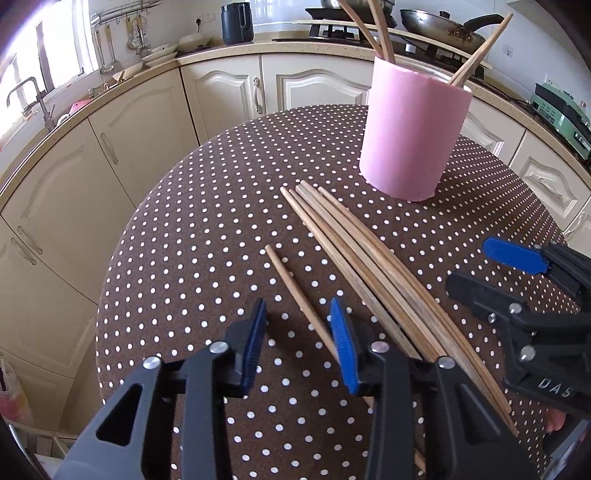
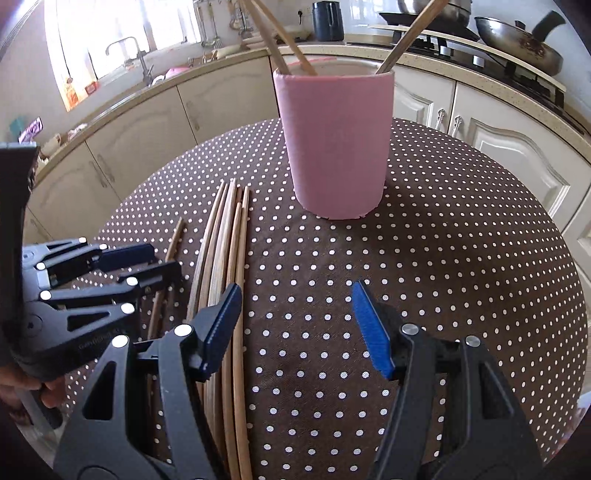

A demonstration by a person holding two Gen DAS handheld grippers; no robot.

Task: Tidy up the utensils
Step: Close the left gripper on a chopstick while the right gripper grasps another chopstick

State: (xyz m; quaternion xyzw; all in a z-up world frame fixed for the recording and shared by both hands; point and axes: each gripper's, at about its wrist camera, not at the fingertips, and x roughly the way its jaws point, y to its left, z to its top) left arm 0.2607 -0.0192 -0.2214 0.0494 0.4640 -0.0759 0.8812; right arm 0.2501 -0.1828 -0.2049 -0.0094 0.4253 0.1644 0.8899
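Observation:
A pink cylindrical holder (image 1: 410,133) stands on the round polka-dot table (image 1: 207,236) with three chopsticks (image 1: 380,33) leaning in it. A bundle of several wooden chopsticks (image 1: 369,266) lies flat in front of the holder. A single chopstick (image 1: 299,295) lies apart to their left, running between my left gripper's open fingers. My left gripper (image 1: 299,325) is open, low over it. My right gripper (image 2: 295,314) is open and empty, right of the bundle (image 2: 229,258), facing the holder (image 2: 336,144). The left gripper shows in the right wrist view (image 2: 147,262).
Cream kitchen cabinets (image 1: 221,92) curve around beyond the table. The counter carries a dark kettle (image 1: 236,22), a stove with a wok (image 1: 443,26), and a sink with a tap (image 1: 33,96). The right gripper (image 1: 491,266) shows at the right of the left wrist view.

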